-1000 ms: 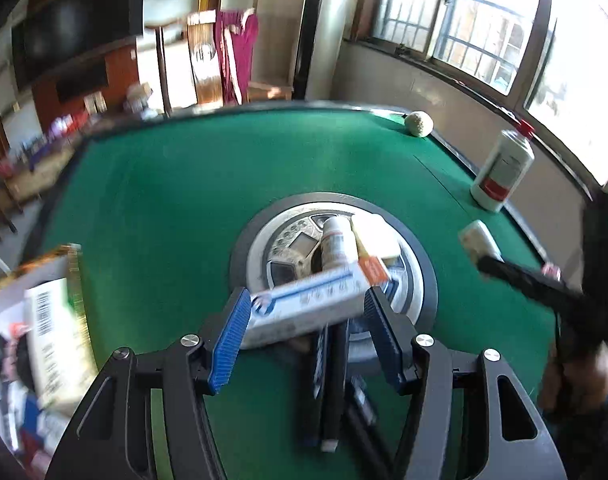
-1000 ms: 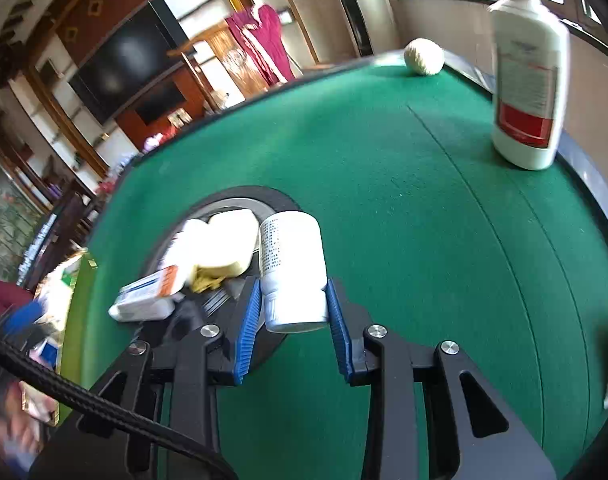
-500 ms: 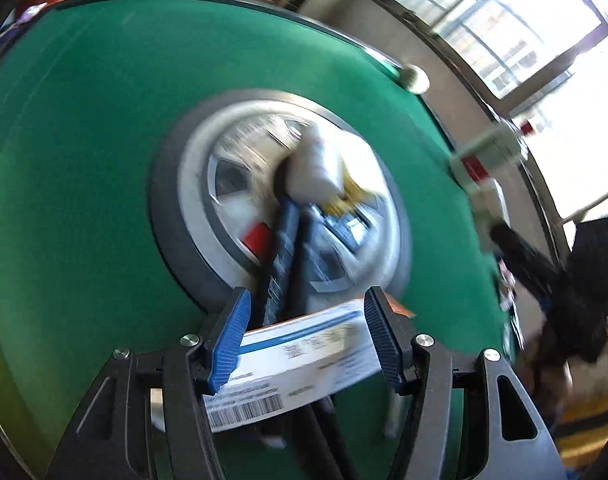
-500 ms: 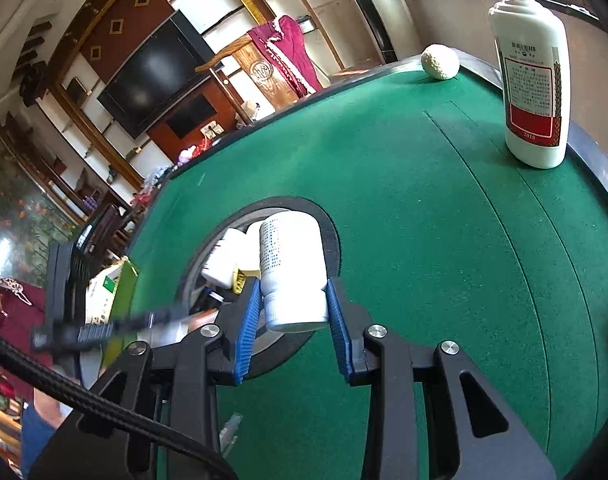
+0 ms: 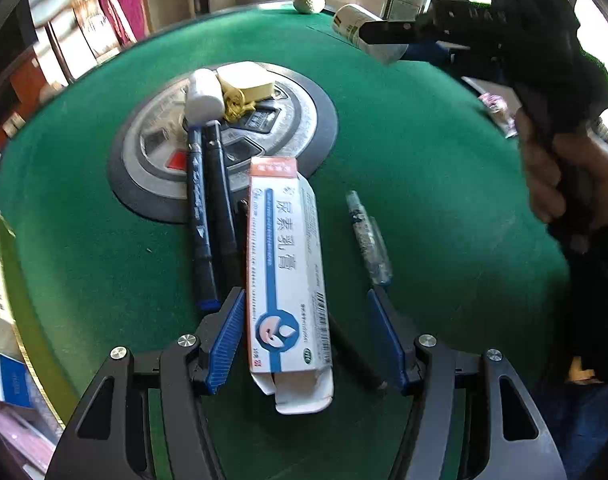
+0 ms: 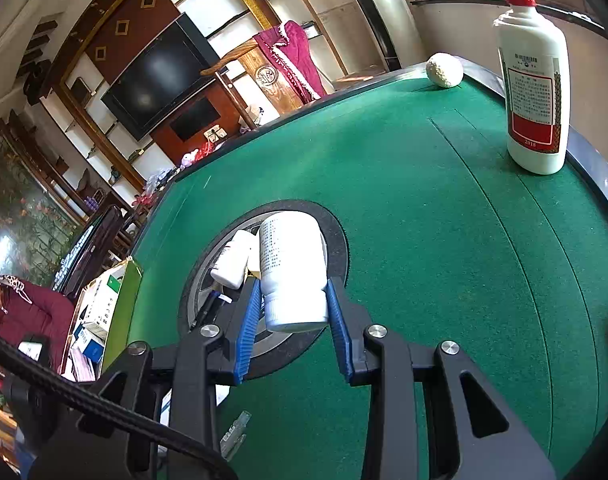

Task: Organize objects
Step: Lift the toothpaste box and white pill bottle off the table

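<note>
The ointment box [image 5: 286, 280] lies lengthwise on the green tabletop [image 5: 424, 168], its orange end resting on the 5 o'clock rim of the round metal console [image 5: 300, 120] at the table's centre. The left claw [image 5: 306, 340] straddles the box's near end with its blue pads released: the left pad sits just beside the carton and the right pad stands clear of it. The right claw [image 6: 292, 320] is clenched on a white pill bottle [image 6: 292, 272], held in the air above the console.

Risks, as I judge them:
- The box's near flap hangs open, so lifting the left claw carelessly could snag it and drag the carton askew.
- Two dark markers [image 5: 208, 216] lie just beside the box at its 9 o'clock and a clear vial [image 5: 368, 236] lies near its 3 o'clock; a sideways nudge could roll either of them.
- The pill bottle is pinched near its cap end only, so a tilt could let it slip onto the small white bottle [image 5: 203, 94] and yellow block [image 5: 246, 80] crowded at the console's 12 o'clock.
</note>
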Demonstrator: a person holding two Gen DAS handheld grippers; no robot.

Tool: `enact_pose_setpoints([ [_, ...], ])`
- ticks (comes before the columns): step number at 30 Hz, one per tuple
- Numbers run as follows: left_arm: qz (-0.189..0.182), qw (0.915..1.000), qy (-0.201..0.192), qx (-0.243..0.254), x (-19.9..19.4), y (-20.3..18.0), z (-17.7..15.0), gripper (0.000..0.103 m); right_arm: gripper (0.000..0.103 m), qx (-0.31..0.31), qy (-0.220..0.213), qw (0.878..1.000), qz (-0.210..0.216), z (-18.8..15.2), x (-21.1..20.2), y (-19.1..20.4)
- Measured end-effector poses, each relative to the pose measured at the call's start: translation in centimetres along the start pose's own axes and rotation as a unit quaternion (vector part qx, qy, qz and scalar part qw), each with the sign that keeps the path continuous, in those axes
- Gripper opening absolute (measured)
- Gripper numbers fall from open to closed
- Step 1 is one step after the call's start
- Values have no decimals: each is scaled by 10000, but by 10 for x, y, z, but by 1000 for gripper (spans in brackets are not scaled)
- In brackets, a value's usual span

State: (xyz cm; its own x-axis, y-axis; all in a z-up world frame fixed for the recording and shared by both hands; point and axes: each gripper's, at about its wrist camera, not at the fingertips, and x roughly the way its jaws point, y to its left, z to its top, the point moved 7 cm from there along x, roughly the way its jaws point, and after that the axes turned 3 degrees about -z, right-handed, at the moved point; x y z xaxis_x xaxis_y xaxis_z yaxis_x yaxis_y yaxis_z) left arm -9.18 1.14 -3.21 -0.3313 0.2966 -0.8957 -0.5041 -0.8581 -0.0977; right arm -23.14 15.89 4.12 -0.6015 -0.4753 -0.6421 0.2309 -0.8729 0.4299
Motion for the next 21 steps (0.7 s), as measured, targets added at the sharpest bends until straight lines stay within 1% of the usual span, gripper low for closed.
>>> enact_pose_setpoints([
  [3,126,9999,-39,-102,2,3,6,55,31,-51,11,10000,-21,-1,1,2],
  [6,340,9990,-68,-270,4,15,11,54,31,-78,40,10000,-28,-2,2,2],
  [7,505,9985,-98,-210,5,13,11,42,31,-87,49,9999,-32,-3,3,3],
  [8,681,9975,-149,-122,10,14,13,24,31,-86,54,9999,-26,-3,3,3],
  [9,687,9973,-197,-151,10,12,12,21,31,-79,55,10000,-17,-3,3,2],
  [11,606,9973,-312,-257,9,9,9,13,31,-82,41,10000,6,-3,1,3],
  [13,451,9969,-480,-421,4,10,4,13,31,-106,26,9999,25,-2,0,5],
  [14,274,9961,-600,-582,1,14,1,13,31,-117,21,9999,44,-3,0,7],
  [16,17,9920,-957,-822,-11,25,-2,13,31,-191,28,9998,76,-5,-1,12],
  [17,-148,9872,-1257,-970,-18,31,1,13,31,-241,34,9997,81,-7,0,15],
  [18,-302,9823,-1451,-1145,-24,38,0,13,31,-284,36,9995,101,-9,1,19],
  [19,-346,9801,-1512,-1240,-25,42,0,13,31,-345,59,9993,153,-12,2,24],
  [21,-272,9730,-1795,-1424,-36,56,-1,13,31,-495,109,9985,202,-19,5,35],
])
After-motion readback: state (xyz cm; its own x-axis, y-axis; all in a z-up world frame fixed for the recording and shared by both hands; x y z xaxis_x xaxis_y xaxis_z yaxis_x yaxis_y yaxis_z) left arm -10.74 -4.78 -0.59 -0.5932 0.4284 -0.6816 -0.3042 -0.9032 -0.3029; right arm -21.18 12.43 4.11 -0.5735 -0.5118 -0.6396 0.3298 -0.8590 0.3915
